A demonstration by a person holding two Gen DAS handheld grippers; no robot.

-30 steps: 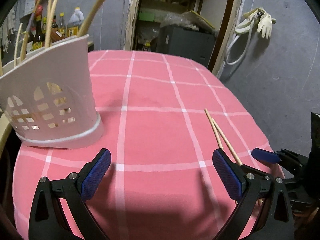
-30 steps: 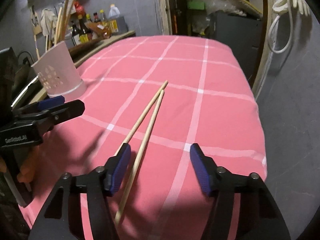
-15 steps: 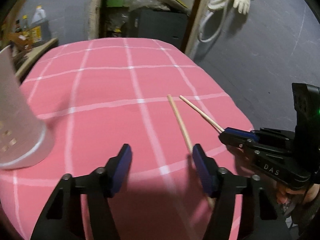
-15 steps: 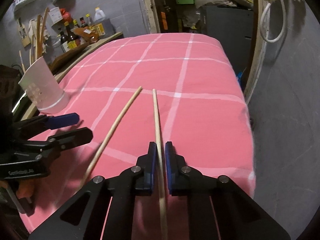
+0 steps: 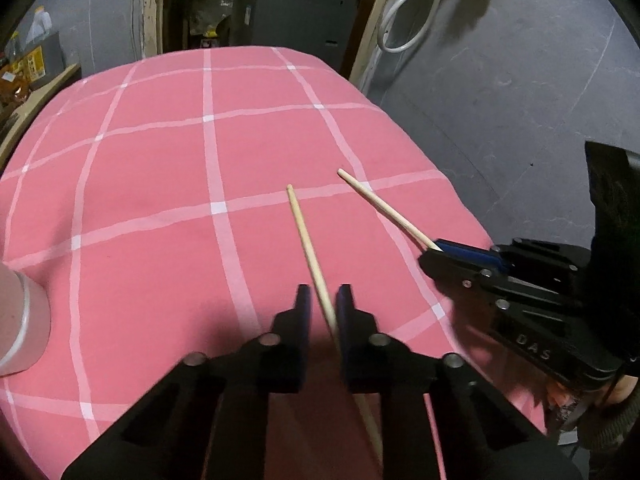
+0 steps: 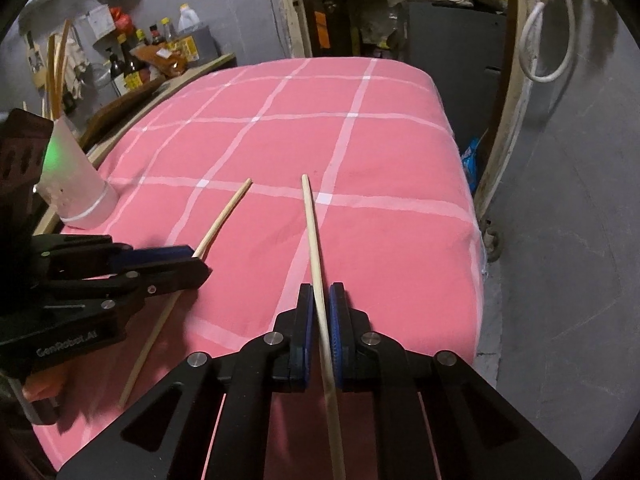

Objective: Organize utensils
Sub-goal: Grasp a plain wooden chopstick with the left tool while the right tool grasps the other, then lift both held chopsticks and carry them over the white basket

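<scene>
Two chopsticks, one per tongs. Left tongs (image 5: 323, 300) have just been closing and now pinch the left chopstick (image 5: 308, 244) near mid-length; its tip angles out over the pink checked surface (image 5: 160, 184). Right tongs (image 6: 319, 308) are pressed tight on the right chopstick (image 6: 314, 240), also around the middle.

We judge both sticks light, stiff and smooth: thin round wood that can roll or pivot between flat pads. A mid-length hold balances them, but the long free ends will swing. We would keep the grip firm and steer tip-first.

The holder (image 6: 82, 188), with sticks already standing in it, sits at the surface's far left edge, well apart.
</scene>
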